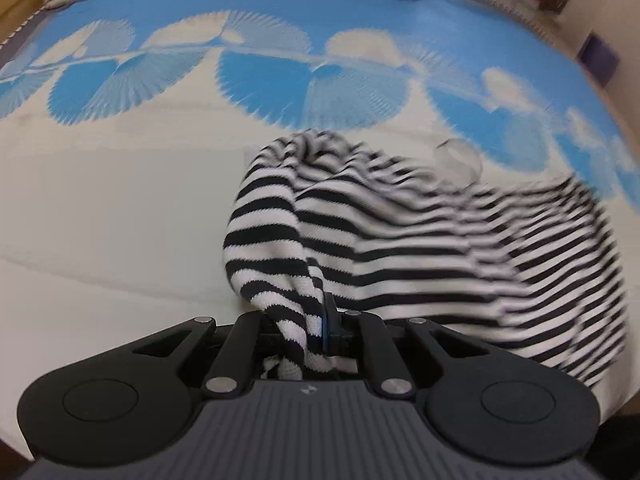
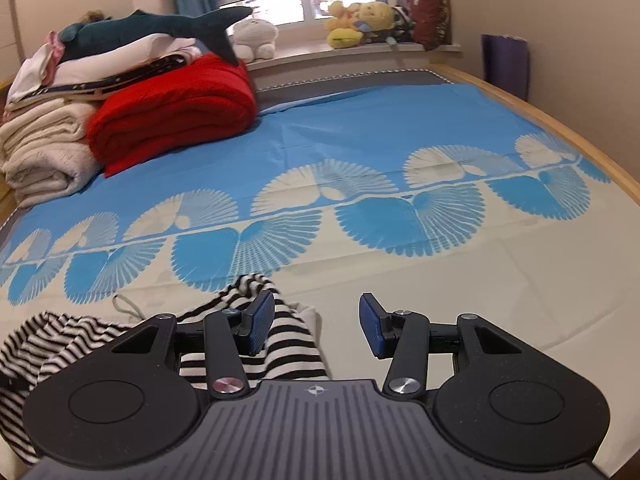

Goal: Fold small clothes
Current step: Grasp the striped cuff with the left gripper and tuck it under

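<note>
**Claw status: L clamped on cloth, R spread apart**

Left claw (image 1: 316, 332): jaws drawn tight together w/ a bunched fold of the striped garment (image 1: 400, 240) pinched between them; cloth also hangs down behind the pads toward the claw body. Blue pad edge visible just right of the pinched fold.

Right claw (image 2: 316, 326): jaws wide apart, nothing between the blue pads (image 2: 262, 322). Left-side pad overlaps the garment (image 2: 280, 344) in view; actual contact can't be confirmed. Right-side pad sits over bare bedsheet.

Garment: black/white horizontal stripes, knit. Crumpled, not flat. In left wrist view it rises from the pinch in a humped mass and trails off to the right, that part motion-blurred. In right wrist view it lies bunched at lower left, under and beside the claw linkage, w/ a thin loop of cord next to it.

Location: on the bed, on the cream part of the bedsheet (image 2: 480, 280), near edge, below the blue fan-print band. Red blanket (image 2: 172, 112) and cream folded stack (image 2: 44, 152) well apart at far end.
</note>
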